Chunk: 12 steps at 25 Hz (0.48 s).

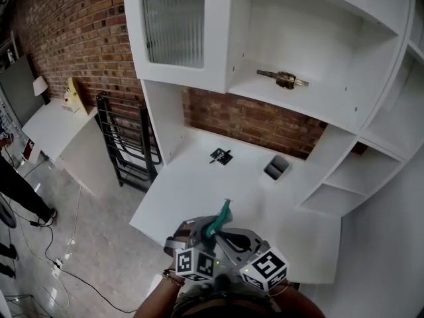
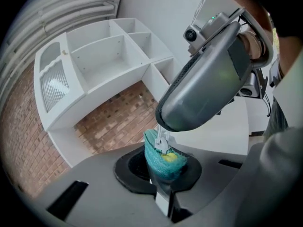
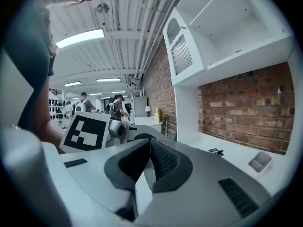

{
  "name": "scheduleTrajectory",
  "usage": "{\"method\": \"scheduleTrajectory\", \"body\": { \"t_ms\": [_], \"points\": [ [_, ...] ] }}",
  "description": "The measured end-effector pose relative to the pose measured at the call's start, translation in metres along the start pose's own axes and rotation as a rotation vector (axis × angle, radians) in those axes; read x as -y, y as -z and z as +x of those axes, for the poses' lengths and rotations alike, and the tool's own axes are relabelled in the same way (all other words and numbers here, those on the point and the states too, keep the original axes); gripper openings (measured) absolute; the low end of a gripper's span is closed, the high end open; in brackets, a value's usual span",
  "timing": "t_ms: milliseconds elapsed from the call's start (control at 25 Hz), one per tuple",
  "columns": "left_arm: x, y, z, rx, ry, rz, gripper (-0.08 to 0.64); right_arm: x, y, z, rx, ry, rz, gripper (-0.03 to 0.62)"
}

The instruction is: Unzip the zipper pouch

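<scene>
The white desk [image 1: 199, 191] fills the middle of the head view, and your two grippers sit low at centre with their tips meeting. Your left gripper [image 2: 163, 189] is clenched on the teal pouch [image 2: 158, 163], which stands up out of its jaws. Your right gripper [image 2: 163, 127] reaches in from the upper right of the left gripper view. Its jaws are closed on the silver pull [image 2: 162, 143] at the pouch's top.

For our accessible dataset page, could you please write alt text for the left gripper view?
The left gripper pinches a teal zipper pouch, and the right gripper, above it, meets the pouch's silver zipper pull with its tip. Behind them stand a white shelf unit and a brick wall.
</scene>
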<state>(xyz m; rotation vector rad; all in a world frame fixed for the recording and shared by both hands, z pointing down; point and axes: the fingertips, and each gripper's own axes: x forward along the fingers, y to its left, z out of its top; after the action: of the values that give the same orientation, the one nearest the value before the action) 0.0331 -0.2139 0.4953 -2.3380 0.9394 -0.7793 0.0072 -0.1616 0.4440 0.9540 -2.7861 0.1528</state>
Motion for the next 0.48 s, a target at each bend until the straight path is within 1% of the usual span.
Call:
{"method": "scheduleTrajectory", "body": {
  "t_ms": [160,280,480],
  "points": [
    [0.006,0.0016,0.0008,0.003,0.022,-0.008,0.005,0.0018,0.0014,0.0,-0.003,-0.016,0.02,0.006],
    [0.0088,0.0001,0.0006,0.005,0.04,-0.009,0.005,0.0043,-0.0012,0.0004,-0.007,-0.003,0.021,0.006],
    [0.0057,-0.0025,0.0007,0.019,0.034,-0.034,0.005,0.0086,-0.0042,0.0008,-0.004,0.028,0.015,0.006]
  ]
}}
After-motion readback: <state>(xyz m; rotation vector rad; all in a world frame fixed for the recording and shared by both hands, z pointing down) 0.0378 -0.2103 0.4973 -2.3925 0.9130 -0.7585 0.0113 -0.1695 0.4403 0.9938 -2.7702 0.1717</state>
